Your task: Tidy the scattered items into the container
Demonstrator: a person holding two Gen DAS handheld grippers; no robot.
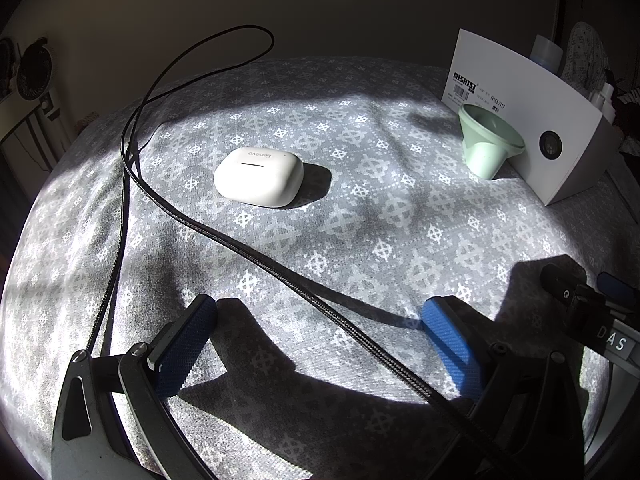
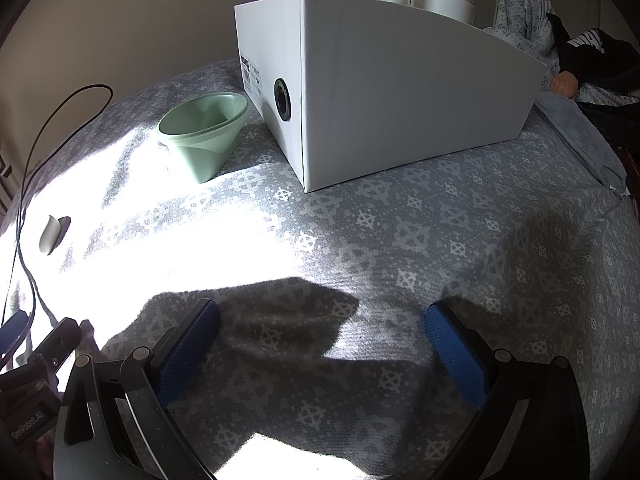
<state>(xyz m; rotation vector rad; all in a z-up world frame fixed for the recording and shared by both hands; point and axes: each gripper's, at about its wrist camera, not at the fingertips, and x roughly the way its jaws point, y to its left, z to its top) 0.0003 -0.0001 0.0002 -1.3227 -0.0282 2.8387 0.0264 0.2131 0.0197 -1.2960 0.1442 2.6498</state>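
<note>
Lenovo earbud case (image 1: 258, 176), MISHISI-labelled box (image 1: 528, 120), both tongs (image 1: 318, 322) (image 2: 322, 326) released.

1. Setting: a home bedroom.
2. Evidence: a bed under a grey patterned cover (image 2: 400, 240); a person in patterned nightwear (image 2: 520, 4) lying at its far edge; a folded blue towel (image 2: 576, 136); a small fan (image 1: 30, 76) beside the plain wall.
</note>
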